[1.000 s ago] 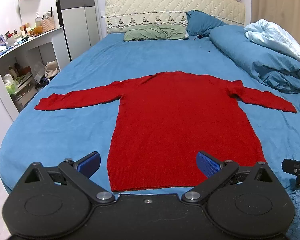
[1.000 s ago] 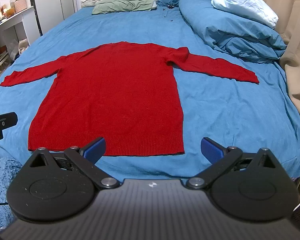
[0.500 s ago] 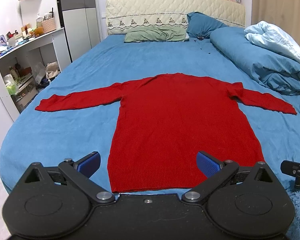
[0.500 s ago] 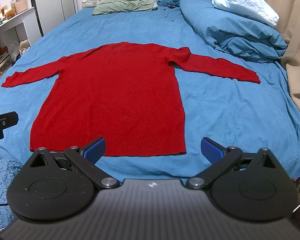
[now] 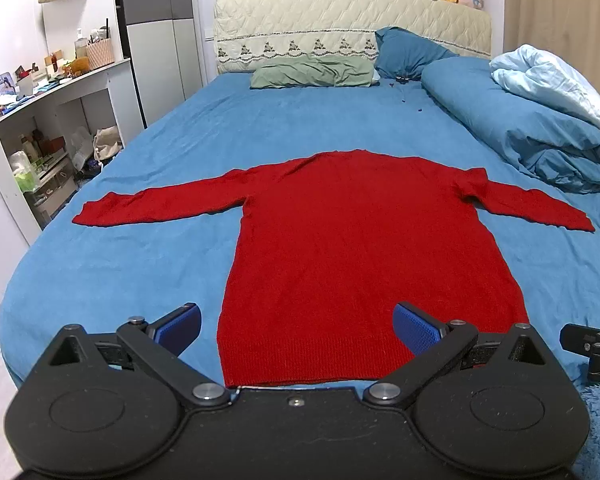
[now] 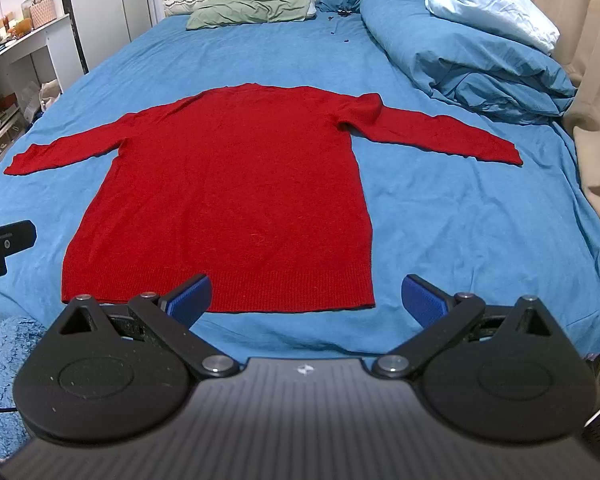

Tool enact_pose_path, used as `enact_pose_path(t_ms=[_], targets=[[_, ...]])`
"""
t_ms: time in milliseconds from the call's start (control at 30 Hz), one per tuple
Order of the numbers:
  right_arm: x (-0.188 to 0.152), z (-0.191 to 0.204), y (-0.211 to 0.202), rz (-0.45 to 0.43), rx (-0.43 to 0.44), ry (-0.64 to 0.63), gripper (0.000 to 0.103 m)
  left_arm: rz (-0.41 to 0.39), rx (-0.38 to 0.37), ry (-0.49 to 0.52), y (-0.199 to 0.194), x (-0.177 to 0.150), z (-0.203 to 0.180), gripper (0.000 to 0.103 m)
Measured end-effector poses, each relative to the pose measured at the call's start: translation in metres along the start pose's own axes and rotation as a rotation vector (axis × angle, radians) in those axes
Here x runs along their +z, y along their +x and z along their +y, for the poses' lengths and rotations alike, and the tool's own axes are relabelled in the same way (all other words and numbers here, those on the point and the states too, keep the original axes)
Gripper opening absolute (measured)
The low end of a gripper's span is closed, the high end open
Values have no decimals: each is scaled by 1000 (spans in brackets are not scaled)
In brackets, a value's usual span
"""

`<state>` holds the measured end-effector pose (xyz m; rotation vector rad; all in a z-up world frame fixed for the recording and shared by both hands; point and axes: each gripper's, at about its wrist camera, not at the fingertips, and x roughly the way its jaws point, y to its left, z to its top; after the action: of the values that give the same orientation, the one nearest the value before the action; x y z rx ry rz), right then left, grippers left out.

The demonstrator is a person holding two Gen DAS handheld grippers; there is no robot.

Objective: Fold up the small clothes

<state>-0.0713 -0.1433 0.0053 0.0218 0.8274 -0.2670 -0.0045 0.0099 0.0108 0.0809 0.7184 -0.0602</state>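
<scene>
A red sweater lies flat, sleeves spread, mid-frame on the blue bed; the left gripper fingers gape at bottom, above its hem.

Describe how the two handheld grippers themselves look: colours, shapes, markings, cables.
Both are matte black. The left gripper has two rounded lobes with circular recesses, angled link bars on silver pivot bolts, and fingers faced with ribbed blue pads. The right gripper matches, but its grey centre body is finely ribbed with a small white mark. A thin black cable shows at its lower left edge. No hands or sleeves are visible.
</scene>
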Motion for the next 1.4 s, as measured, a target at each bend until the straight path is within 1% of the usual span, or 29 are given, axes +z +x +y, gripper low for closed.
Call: enact_pose_path(t_ms=[1233, 1400], targets=[[0, 4, 0, -3, 0, 1, 103, -7, 3, 2, -2, 0, 1, 103], [2, 8, -5, -10, 1, 0, 103, -18, 9, -1, -5, 0, 3, 103]])
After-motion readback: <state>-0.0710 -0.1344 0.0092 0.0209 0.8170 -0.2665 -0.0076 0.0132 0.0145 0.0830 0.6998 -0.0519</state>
